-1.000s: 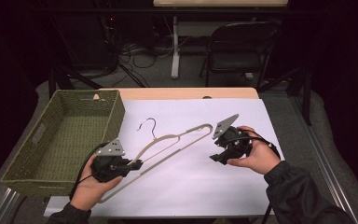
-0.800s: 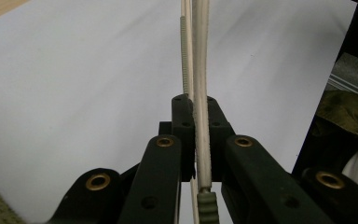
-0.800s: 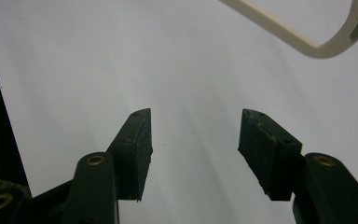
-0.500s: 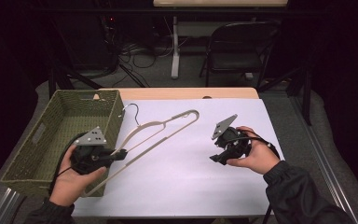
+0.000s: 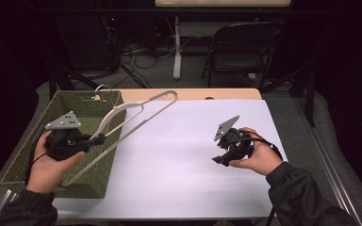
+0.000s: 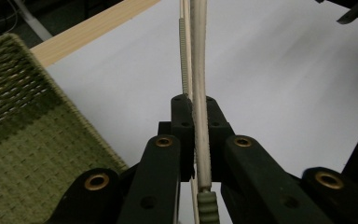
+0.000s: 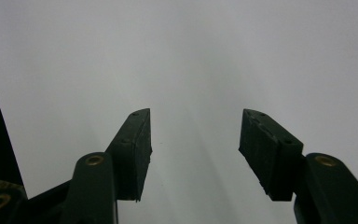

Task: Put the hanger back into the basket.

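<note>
A cream clothes hanger with a metal hook hangs in the air above the right rim of the green woven basket. My left gripper is shut on the hanger's lower bar, which the left gripper view shows as a pale rod pinched between the jaws of that gripper. The hook end reaches over the basket's far corner. My right gripper rests low over the white sheet at the right, held in a hand. Its jaws stand apart in the right gripper view, the gripper open with nothing between them.
A white sheet covers most of the wooden table. The basket takes up the table's left side. A folding chair and cables lie on the floor beyond the far edge.
My left gripper has carried the hanger leftward and up, from over the white sheet to above the basket. The right gripper has stayed where it was.
</note>
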